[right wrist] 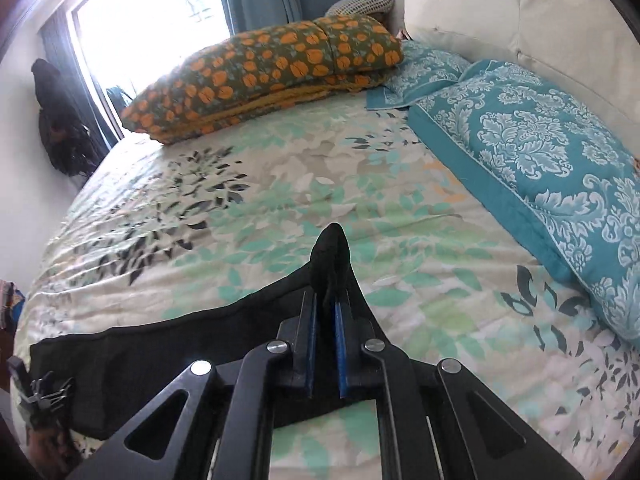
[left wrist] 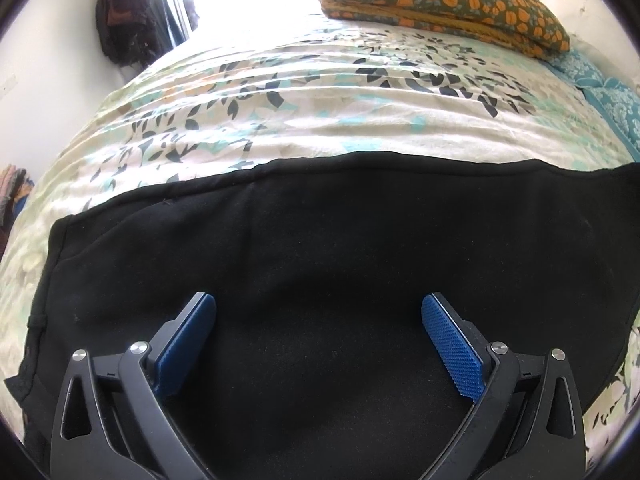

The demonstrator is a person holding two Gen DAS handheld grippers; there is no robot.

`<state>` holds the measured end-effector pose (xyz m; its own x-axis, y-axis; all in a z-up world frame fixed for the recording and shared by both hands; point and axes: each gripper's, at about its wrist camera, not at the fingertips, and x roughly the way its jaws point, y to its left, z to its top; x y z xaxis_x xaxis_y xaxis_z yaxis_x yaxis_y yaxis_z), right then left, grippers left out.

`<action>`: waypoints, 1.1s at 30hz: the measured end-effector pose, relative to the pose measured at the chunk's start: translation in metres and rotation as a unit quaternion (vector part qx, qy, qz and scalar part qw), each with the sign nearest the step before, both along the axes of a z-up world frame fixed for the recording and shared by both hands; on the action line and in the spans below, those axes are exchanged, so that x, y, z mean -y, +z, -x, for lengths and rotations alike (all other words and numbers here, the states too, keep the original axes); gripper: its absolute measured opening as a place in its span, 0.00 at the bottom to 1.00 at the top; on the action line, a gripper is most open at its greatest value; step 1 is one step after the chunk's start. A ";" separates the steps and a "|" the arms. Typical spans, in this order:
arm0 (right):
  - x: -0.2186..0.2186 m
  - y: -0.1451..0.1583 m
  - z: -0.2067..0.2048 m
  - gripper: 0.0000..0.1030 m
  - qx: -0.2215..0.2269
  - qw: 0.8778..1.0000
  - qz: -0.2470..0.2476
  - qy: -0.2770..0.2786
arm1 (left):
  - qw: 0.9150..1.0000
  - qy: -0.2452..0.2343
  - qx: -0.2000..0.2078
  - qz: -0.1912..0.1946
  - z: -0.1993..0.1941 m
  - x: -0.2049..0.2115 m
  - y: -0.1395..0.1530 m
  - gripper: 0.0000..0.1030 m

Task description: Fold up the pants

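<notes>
Black pants (left wrist: 340,248) spread flat across the lower half of the left wrist frame, on the leaf-print bedspread (left wrist: 320,112); far edge running left to right, mid-frame. Left gripper (left wrist: 319,312) poised over the fabric, blue pads (left wrist: 452,346) spread wide, nothing between them. Right gripper (right wrist: 325,312) at lower centre of the right wrist frame, jaws pressed together on a pinched end of the pants (right wrist: 332,248), a peak of cloth standing up past the fingertips. Step in hand, by judgement: fold start, one end gripped, other end not yet taken. Next move likely calls for closing the left gripper on a matching edge, then carrying both ends across together, cloth kept taut to avoid bunching. Orange-flowered folded quilt (right wrist: 272,76) and teal pillow (right wrist: 540,152) well apart, upper frame.
</notes>
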<state>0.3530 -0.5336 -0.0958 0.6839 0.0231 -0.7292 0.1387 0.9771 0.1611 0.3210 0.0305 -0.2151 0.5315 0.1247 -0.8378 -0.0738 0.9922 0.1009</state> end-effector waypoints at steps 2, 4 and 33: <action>-0.019 0.016 0.047 0.08 0.025 0.999 -0.026 0.009 | 1.000 0.004 -0.018 -0.020 0.004 0.004 0.013 0.99; -0.036 0.025 0.094 0.06 0.039 0.998 -0.039 0.019 | 1.000 -0.010 0.003 -0.021 0.019 0.008 0.034 0.99; -0.055 0.050 0.311 0.05 0.122 0.991 -0.046 0.025 | 0.925 0.066 -0.120 0.355 -0.085 0.048 0.020 0.99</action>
<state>0.0421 -0.4785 -0.0463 0.8356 0.1204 -0.5360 0.0362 0.9615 0.2724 0.4064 -0.0174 -0.1953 0.3395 -0.4521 -0.8248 -0.2587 0.7982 -0.5440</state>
